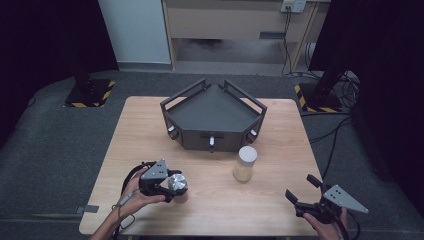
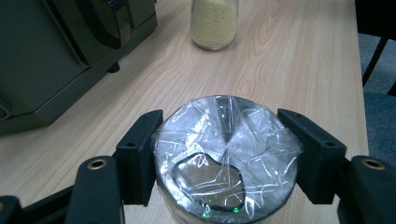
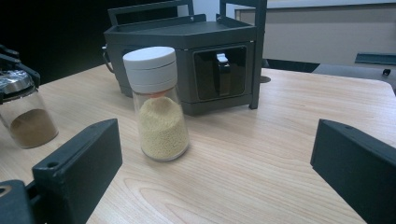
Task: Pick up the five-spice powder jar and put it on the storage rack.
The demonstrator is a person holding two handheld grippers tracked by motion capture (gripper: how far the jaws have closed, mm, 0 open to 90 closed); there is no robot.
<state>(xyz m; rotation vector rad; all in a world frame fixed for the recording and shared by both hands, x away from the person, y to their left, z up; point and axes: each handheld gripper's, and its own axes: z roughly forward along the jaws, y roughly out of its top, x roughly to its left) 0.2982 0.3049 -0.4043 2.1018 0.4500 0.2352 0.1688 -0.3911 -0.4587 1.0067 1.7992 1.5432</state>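
High view: left gripper (image 1: 172,186) is sitting at the near-left part of the wooden table (image 1: 150,130), clamping a foil-topped spice jar (image 1: 176,183). Left gripper view is showing both black pads pressing the jar's crinkled wrapped cap (image 2: 226,154) from either side. Right gripper view is showing brown powder in that jar (image 3: 29,122). Right gripper (image 1: 302,197) is hovering at the near-right edge, jaws spread wide, nothing between them. White-capped jar of yellow granules (image 1: 245,163) is standing upright mid-table, just before the dark rack (image 1: 212,117).
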